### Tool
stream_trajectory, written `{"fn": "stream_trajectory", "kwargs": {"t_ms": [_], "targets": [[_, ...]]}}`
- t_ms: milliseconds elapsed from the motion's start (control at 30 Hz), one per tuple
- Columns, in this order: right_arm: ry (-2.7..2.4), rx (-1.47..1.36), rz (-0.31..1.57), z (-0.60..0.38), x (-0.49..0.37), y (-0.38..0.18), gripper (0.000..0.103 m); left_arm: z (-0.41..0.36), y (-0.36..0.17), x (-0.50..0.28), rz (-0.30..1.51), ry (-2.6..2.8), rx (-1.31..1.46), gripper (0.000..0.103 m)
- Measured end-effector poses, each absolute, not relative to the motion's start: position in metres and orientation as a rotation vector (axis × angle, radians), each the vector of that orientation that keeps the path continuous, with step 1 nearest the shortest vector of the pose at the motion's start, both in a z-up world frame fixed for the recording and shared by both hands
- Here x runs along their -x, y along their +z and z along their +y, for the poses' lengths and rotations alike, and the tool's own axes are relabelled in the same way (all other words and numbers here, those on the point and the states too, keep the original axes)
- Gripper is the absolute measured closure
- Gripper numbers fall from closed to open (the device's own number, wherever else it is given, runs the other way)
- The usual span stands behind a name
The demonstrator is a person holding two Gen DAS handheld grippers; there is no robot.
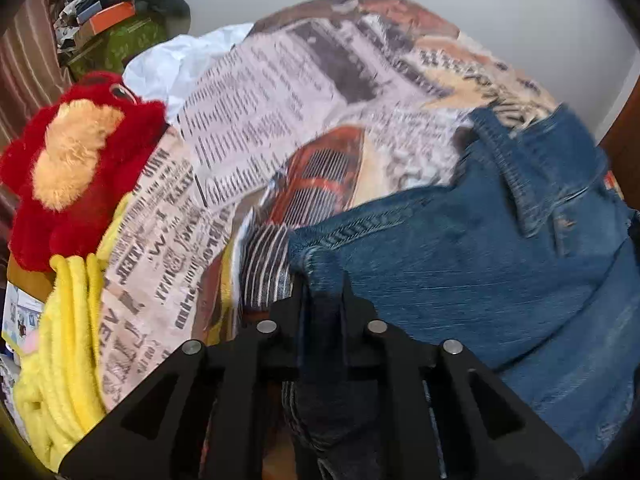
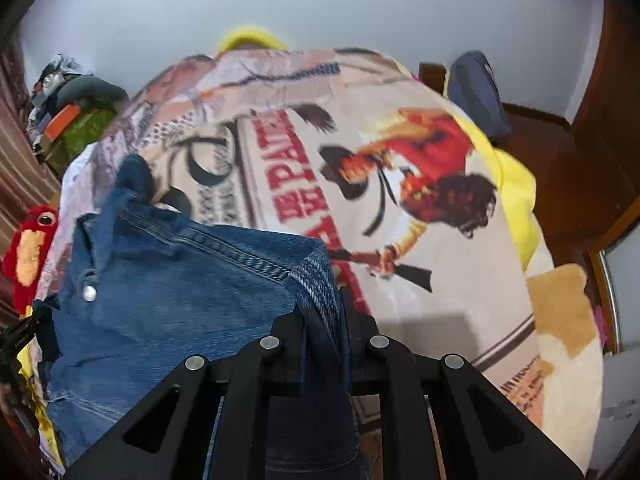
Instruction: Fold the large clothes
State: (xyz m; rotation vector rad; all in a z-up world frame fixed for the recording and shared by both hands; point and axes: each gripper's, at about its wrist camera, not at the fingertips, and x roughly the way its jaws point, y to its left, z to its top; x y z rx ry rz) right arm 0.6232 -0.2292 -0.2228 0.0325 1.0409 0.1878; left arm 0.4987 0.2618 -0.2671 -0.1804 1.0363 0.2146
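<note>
The left gripper (image 1: 322,280) is clamped on one corner of the blue jeans (image 1: 480,260), and the right gripper (image 2: 322,300) is clamped on another corner. The denim hangs between them above the bed's printed blanket (image 2: 420,152), with a red plush toy (image 1: 76,168) at the blanket's left edge.

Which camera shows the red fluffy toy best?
The left wrist view. There the red plush toy is large and nearly whole, with its tan fuzzy patch and one eye, lying beside the printed bedspread. The right wrist view shows it small at the left edge, partly cut off.
</note>
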Motion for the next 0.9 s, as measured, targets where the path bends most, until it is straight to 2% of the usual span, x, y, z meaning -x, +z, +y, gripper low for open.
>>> {"fn": "stream_trajectory", "kwargs": {"t_ms": [167,233,267,300,367,400,433,467,500,600,733,900], "targets": [[0.171,0.054,1.046,-0.226,-0.625,-0.25,0.092,0.265,-0.285,-0.502,1.053,0.225,0.184,0.08],[0.162,0.093,1.033,-0.222,-0.623,-0.252,0.091,0.262,-0.288,-0.502,1.057,0.233,0.153,0.075],[0.156,0.111,1.029,-0.22,-0.622,-0.251,0.091,0.26,-0.289,-0.502,1.057,0.249,0.123,0.068],[0.148,0.135,1.028,-0.218,-0.621,-0.251,0.091,0.26,-0.291,-0.501,1.058,0.255,0.11,0.065],[0.142,0.177,1.032,-0.213,-0.62,-0.251,0.089,0.261,-0.292,-0.499,1.05,0.25,0.119,0.065],[0.139,0.195,1.03,-0.212,-0.619,-0.251,0.083,0.262,-0.291,-0.498,1.051,0.251,0.131,0.064],[0.125,0.218,1.026,-0.212,-0.618,-0.25,0.065,0.264,-0.291,-0.497,1.053,0.252,0.145,0.064],[0.083,0.258,1.014,-0.212,-0.616,-0.25,0.05,0.264,-0.291,-0.496,1.055,0.251,0.154,0.064],[0.037,0.293,0.997,-0.213,-0.614,-0.249,0.03,0.265,-0.291,-0.494,1.062,0.248,0.161,0.062],[0.034,0.253,1.006,-0.229,-0.609,-0.244,0.029,0.264,-0.286,-0.486,1.078,0.255,0.152,0.057],[0.059,0.113,1.023,-0.249,-0.595,-0.221,0.029,0.258,-0.273,-0.469,1.074,0.245,0.112,0.057],[0.087,0.12,0.987,-0.244,-0.564,-0.185,0.029,0.251,-0.245,-0.442,1.037,0.247,0.087,0.056]]}}
